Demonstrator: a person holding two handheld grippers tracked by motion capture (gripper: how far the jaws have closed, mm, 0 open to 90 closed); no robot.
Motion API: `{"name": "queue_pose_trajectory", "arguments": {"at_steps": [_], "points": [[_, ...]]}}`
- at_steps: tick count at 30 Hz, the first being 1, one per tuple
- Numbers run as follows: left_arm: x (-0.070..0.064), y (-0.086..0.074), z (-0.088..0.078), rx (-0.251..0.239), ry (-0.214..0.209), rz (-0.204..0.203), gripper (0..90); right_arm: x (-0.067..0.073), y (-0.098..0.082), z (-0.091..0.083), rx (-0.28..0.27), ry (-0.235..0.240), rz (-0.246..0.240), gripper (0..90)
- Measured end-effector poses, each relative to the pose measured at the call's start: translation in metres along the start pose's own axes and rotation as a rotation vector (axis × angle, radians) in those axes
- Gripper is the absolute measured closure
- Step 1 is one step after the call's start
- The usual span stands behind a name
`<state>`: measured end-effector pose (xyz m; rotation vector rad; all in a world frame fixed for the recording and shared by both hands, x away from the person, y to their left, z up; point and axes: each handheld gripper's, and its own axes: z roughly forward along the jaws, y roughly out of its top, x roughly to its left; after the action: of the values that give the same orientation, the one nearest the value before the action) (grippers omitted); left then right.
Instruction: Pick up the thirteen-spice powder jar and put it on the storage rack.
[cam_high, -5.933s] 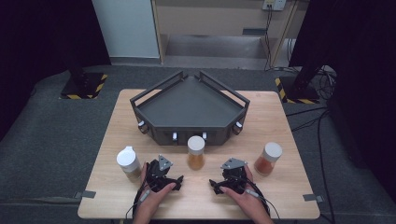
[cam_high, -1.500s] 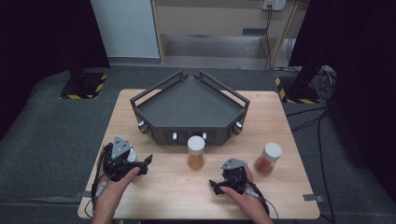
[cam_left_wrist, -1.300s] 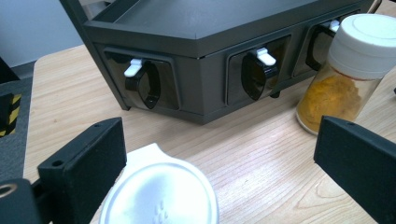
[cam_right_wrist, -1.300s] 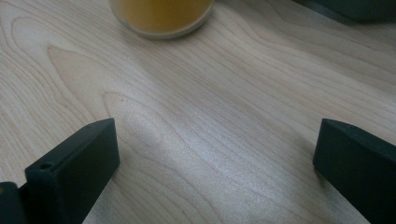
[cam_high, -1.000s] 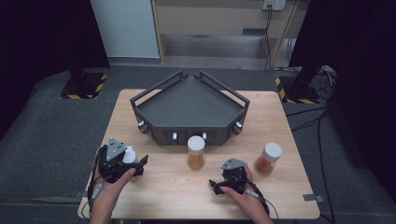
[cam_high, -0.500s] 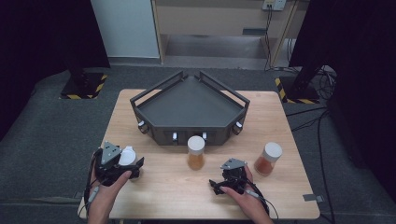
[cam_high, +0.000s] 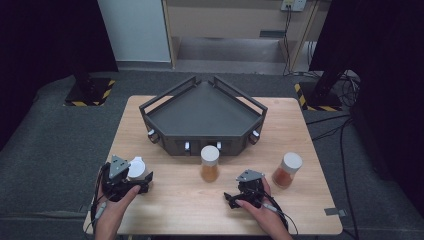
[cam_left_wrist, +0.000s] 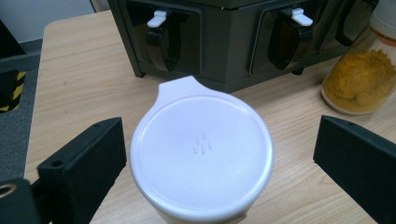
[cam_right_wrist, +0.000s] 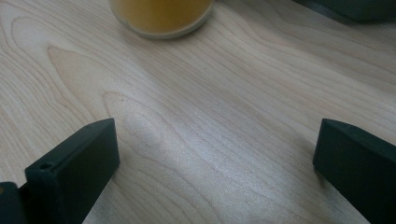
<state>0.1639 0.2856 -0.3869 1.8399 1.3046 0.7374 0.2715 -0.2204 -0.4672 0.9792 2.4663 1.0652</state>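
left gripper lined up on the white-lid jar, grasp not yet made

the left gripper (cam_high: 141, 182) sits at the table's (cam_high: 180, 210) near left corner with its jaws spread wide on either side of the white-lid jar (cam_left_wrist: 201, 153), not touching it. the right gripper (cam_high: 231, 199) rests low over bare wood, jaws also apart and holding nothing. the yellow-powder jar (cam_high: 209, 163) stands just before the dark tray (cam_high: 200, 112), the orange-powder jar (cam_high: 287, 170) to the right. closing, lifting and placing all look left to do.

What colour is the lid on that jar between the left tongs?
White: the round plastic jar lid shows best in the left gripper view.
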Motion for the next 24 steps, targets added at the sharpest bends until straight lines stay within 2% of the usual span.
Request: {"name": "queue_pose_trajectory", "arguments": {"at_steps": [24], "points": [[0.004,-0.020,0.017,0.057,0.004,-0.025,1.2,0.000,0.000,0.000,0.000,0.000,0.000,0.4]]}}
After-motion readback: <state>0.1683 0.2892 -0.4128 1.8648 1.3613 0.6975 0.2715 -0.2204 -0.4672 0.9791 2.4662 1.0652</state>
